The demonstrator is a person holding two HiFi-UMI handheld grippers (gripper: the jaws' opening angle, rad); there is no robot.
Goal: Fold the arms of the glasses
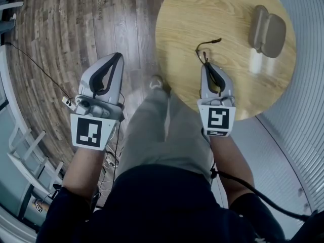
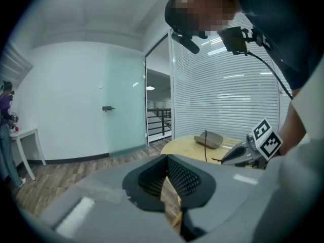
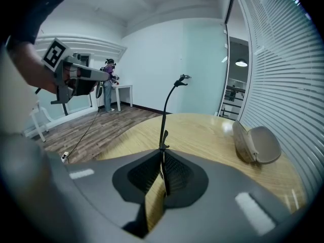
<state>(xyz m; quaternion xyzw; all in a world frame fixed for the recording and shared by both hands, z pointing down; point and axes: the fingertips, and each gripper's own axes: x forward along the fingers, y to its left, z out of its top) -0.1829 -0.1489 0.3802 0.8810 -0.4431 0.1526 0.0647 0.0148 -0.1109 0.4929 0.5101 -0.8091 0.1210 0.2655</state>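
**Glasses pinched in my right gripper above the round table**

The glasses (image 3: 163,146) are thin black wire. One slim arm rises out of my right gripper (image 3: 163,153), curving to a small hooked tip, and the mesh-textured black pads are closed on the wire. They hang over the near part of the table (image 1: 202,14), a round top of pale, fine-grained wood. Well beyond them, toward the far right edge, lies an open glasses case (image 1: 267,32), a smooth grey-beige clamshell with rounded corners. My left gripper (image 1: 117,56) is off the table, well apart to the left over the darker plank floor (image 1: 76,29). Its curved grey jaws are closed tip to tip with nothing between them. My grey trouser leg (image 1: 162,135) shows between the two grippers.
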